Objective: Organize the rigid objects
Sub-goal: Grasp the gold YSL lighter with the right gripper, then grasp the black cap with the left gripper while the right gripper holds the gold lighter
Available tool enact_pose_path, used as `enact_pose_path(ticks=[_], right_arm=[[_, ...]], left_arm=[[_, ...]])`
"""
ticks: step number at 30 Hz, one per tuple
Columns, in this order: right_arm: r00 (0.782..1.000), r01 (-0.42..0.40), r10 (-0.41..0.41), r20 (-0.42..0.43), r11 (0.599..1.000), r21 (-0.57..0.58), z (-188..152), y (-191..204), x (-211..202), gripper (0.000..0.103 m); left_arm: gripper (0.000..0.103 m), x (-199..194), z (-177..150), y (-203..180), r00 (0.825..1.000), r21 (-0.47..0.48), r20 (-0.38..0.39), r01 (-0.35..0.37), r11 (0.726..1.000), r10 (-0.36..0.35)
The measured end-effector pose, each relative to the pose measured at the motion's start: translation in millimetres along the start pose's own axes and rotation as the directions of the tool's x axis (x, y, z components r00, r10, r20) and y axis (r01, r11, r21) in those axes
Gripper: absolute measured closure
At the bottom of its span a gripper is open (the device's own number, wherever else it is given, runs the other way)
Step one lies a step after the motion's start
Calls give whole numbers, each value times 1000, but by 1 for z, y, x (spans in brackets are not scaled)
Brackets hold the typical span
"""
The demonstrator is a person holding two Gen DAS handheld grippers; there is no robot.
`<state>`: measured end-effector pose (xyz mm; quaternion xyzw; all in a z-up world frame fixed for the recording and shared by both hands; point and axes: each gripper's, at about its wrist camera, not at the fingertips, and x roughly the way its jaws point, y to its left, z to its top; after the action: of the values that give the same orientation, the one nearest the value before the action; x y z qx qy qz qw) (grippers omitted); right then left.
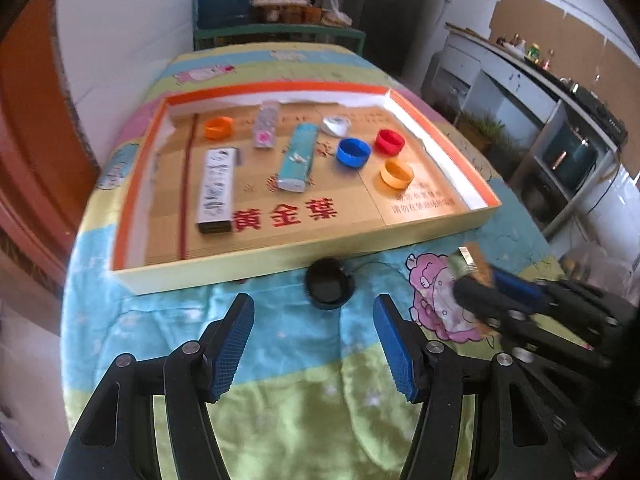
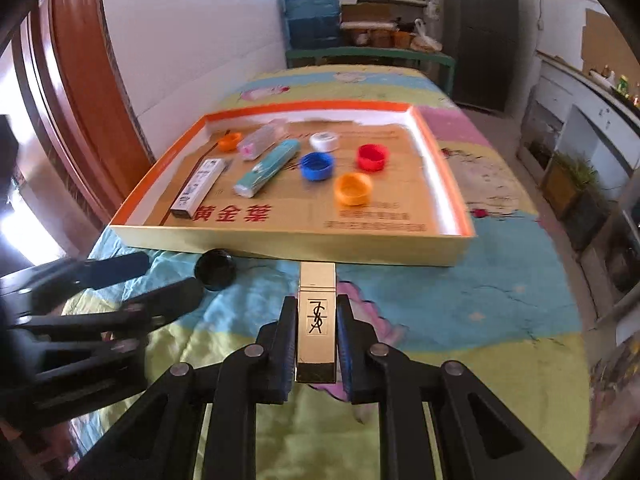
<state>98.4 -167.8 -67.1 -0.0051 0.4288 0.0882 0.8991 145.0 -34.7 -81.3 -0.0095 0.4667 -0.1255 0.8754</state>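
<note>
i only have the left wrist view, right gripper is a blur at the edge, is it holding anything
Observer: Yes. The right gripper is shut on a gold case, which lies lengthwise between the pads.
Operator: any marking on it
Observer: An interlaced letter logo is engraved on its top face, and the near end is dark.
Operator: where does its far end point
Observer: Towards the near wall of the tray, about midway along it; whether it touches the wall I cannot tell.
Operator: and my gripper from that side
Observer: The left gripper shows open at the left edge, with the black cap just beyond its fingertips on the blanket.
</note>
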Motion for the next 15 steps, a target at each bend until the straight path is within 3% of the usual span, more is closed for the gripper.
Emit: enact_pose_path(ticks=[9, 13, 15], right_arm=[[1000, -23, 23, -12, 1000, 20, -5, -15, -1, 84], [999, -30, 31, -19, 999, 23, -7, -17, 2, 84], [999, -31, 32, -21, 999, 24, -7, -17, 4, 84]], left_arm=[[40, 23, 7, -3, 998, -29, -11, -58, 998, 58], [72, 22, 7, 1, 996, -34, 7, -86, 996, 86], [72, 20, 6, 6, 998, -50, 10, -68, 996, 69]])
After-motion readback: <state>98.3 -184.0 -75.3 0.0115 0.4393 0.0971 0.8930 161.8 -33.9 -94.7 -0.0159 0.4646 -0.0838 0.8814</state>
